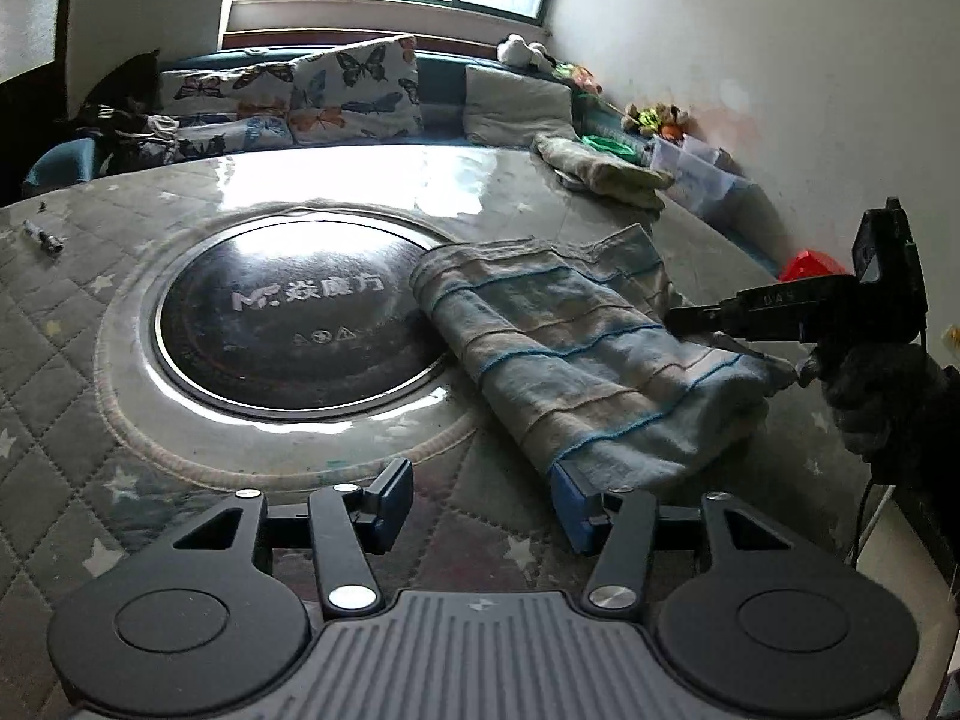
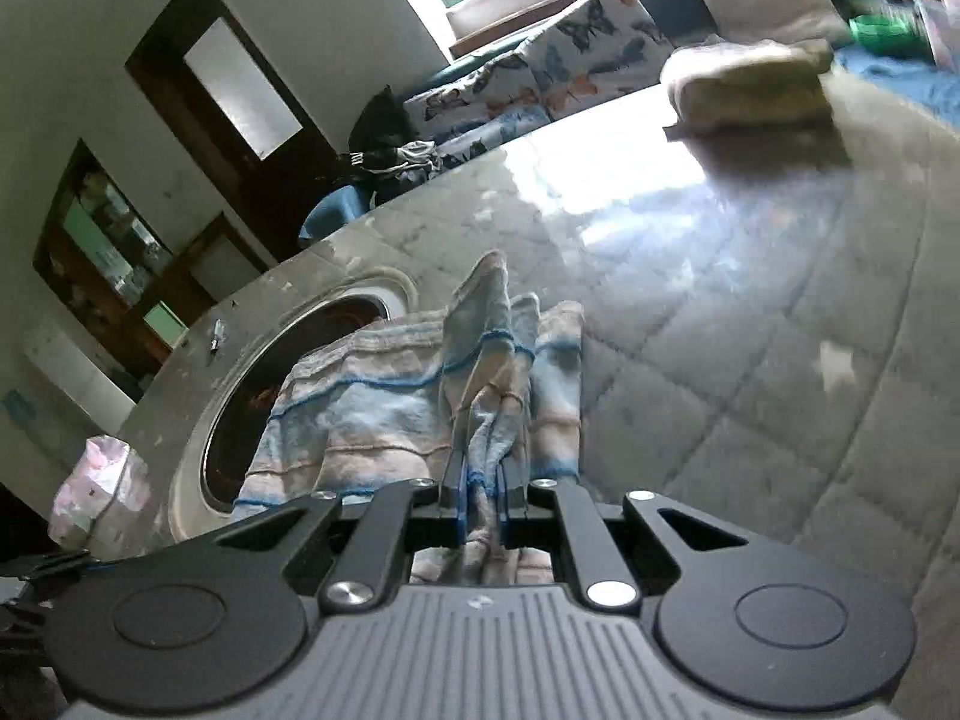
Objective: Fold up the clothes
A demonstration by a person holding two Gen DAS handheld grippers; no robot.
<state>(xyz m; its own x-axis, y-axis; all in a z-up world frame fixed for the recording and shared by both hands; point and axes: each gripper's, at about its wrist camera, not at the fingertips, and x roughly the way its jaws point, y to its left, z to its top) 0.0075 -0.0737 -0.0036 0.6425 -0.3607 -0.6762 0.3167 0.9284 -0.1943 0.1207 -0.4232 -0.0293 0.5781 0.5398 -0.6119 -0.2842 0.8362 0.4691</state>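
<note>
A blue and beige striped cloth (image 1: 576,348) lies folded on the quilted table cover, partly over the round black hotplate (image 1: 288,318). My left gripper (image 1: 480,504) is open and empty, its right finger touching the cloth's near edge. My right gripper (image 1: 708,324) enters from the right in the left wrist view and pinches the cloth's right edge. In the right wrist view the right gripper (image 2: 483,498) is shut on a bunched fold of the cloth (image 2: 384,408), which rises between the fingers.
A second folded cloth (image 1: 600,171) lies at the far right of the table. A sofa with butterfly cushions (image 1: 336,90) stands behind. Plastic boxes (image 1: 690,168) and toys line the right wall. A small metal object (image 1: 42,237) lies far left.
</note>
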